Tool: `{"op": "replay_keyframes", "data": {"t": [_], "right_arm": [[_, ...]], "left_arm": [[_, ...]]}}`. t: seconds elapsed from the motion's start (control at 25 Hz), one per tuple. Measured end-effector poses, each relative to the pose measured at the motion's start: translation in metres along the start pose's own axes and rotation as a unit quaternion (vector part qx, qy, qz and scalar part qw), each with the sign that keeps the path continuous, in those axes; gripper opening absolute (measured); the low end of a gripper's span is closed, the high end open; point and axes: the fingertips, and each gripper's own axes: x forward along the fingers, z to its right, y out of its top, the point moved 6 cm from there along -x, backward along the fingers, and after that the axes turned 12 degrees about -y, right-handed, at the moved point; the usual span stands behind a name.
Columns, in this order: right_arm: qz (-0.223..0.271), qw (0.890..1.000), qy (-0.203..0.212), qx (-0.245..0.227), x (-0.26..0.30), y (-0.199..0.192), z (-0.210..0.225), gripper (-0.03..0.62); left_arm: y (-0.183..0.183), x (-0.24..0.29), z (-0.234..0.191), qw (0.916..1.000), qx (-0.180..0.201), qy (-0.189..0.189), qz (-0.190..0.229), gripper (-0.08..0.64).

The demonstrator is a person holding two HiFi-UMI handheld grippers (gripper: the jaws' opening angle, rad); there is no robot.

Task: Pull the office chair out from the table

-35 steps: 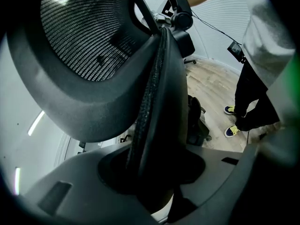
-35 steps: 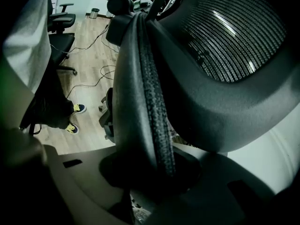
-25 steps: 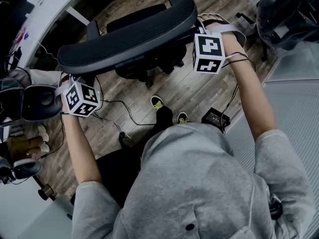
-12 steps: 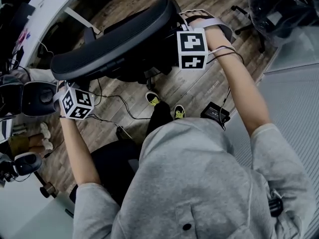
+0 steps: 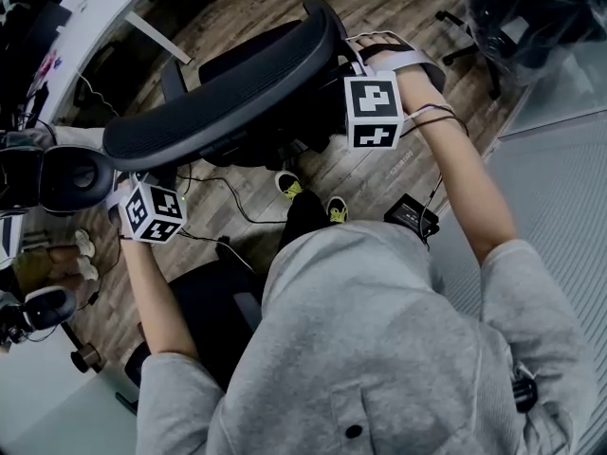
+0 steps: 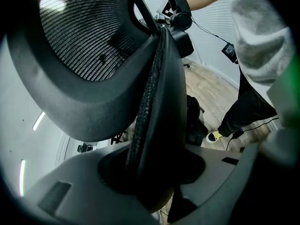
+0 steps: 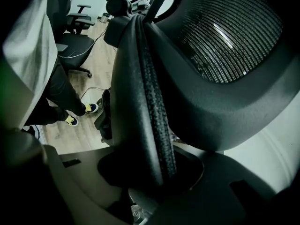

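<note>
The black mesh office chair's backrest [image 5: 228,93] stretches across the head view, pulled off from the white table [image 5: 85,8]. My left gripper [image 5: 133,173] is shut on the backrest's left edge. In the left gripper view that padded rim [image 6: 150,107] runs down deep between the jaws of the left gripper [image 6: 150,172]. My right gripper [image 5: 346,74] grips the right edge. In the right gripper view the rim [image 7: 145,93] fills the gap of the right gripper [image 7: 150,172]. Its jaws are opening, with the rim still pressed between them.
Wood floor with cables and a black power brick [image 5: 411,219] lies under the chair. A second chair's seat [image 5: 209,311] is by the person's left leg, and another dark chair [image 5: 531,17] stands at the upper right. Feet in yellow-trimmed shoes [image 5: 294,186] stand behind the chair.
The chair back has shifted and swung with both grippers on it: its right end now sits higher in the head view, and more of the seat shows away from the table.
</note>
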Motion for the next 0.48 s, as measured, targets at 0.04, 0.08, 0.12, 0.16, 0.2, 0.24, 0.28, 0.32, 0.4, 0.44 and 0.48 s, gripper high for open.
{"op": "replay_keyframes", "data": {"t": [0.04, 0.08, 0.12, 0.16, 0.2, 0.24, 0.28, 0.32, 0.4, 0.44, 0.48], "right_arm": [[0.001, 1.0, -0.001, 0.0, -0.003, -0.001, -0.002, 0.155], [0.002, 1.0, -0.001, 0.0, -0.005, -0.001, -0.003, 0.155], [0.003, 1.0, -0.002, -0.001, -0.005, -0.002, -0.003, 0.156], [0.003, 1.0, -0.003, 0.001, -0.004, -0.002, -0.002, 0.16], [0.003, 1.0, -0.003, 0.003, -0.003, -0.002, -0.001, 0.163], [0.006, 1.0, -0.005, 0.007, -0.003, -0.003, -0.001, 0.166], [0.012, 1.0, -0.011, 0.011, -0.003, -0.002, -0.002, 0.171], [0.024, 0.999, -0.025, 0.014, -0.004, -0.002, -0.003, 0.191], [0.056, 0.996, -0.069, 0.016, -0.008, -0.005, -0.006, 0.224], [0.071, 0.993, -0.092, 0.026, -0.012, -0.008, -0.006, 0.236], [0.084, 0.989, -0.112, 0.047, -0.017, -0.011, -0.003, 0.244]], "left_arm": [[0.001, -0.002, 0.004, 1.0, 0.0, -0.002, -0.001, 0.169], [0.001, -0.003, 0.006, 1.0, -0.001, -0.002, -0.001, 0.169], [0.001, -0.004, 0.006, 1.0, -0.002, -0.002, -0.002, 0.169], [0.002, -0.003, 0.005, 1.0, -0.003, -0.002, -0.003, 0.169], [0.002, -0.003, 0.005, 1.0, -0.005, -0.003, -0.003, 0.169], [0.003, -0.002, 0.005, 1.0, -0.008, -0.002, -0.002, 0.169], [0.003, -0.002, 0.006, 0.9999, -0.014, 0.0, 0.002, 0.172], [0.004, -0.003, 0.007, 0.9998, -0.02, 0.004, 0.007, 0.187], [0.005, -0.004, 0.01, 0.9992, -0.032, 0.011, 0.022, 0.234], [0.006, -0.006, 0.01, 0.9987, -0.038, 0.012, 0.032, 0.252], [0.005, -0.009, 0.009, 0.9978, -0.047, 0.014, 0.045, 0.26]]}}
